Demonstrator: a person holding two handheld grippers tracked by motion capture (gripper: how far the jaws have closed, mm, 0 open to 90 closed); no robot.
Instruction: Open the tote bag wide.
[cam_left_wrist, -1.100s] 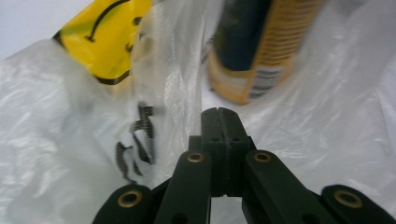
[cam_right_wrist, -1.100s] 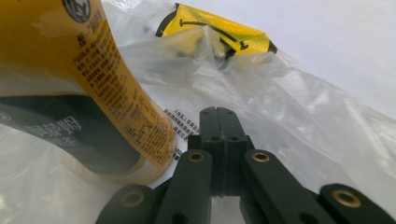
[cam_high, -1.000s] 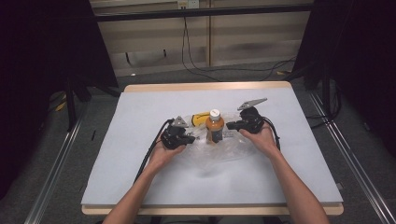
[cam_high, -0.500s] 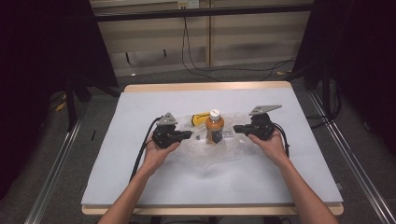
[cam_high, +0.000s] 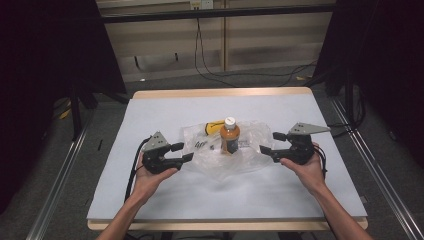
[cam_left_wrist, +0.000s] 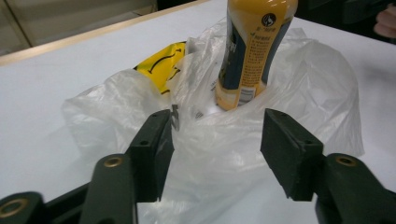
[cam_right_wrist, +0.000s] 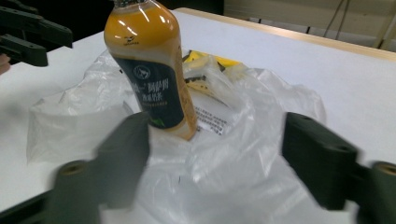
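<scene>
The orange bottle (cam_high: 230, 136) is stood upright in the clear plastic bag (cam_high: 240, 160), mid-surface. The left tool (cam_high: 181, 152) and right tool (cam_high: 272, 143) have just been opened, apparently gripping nothing.

The bottle (cam_high: 230, 137) is orange with a white cap and a dark blue label with white print. The bag (cam_high: 250, 152) is clear plastic with small dark print. A yellow packet (cam_high: 214, 127) has black lines. The worktop (cam_high: 170, 112) is pale grey-white with a light wooden edge. Both hand-held grippers are black.
</scene>
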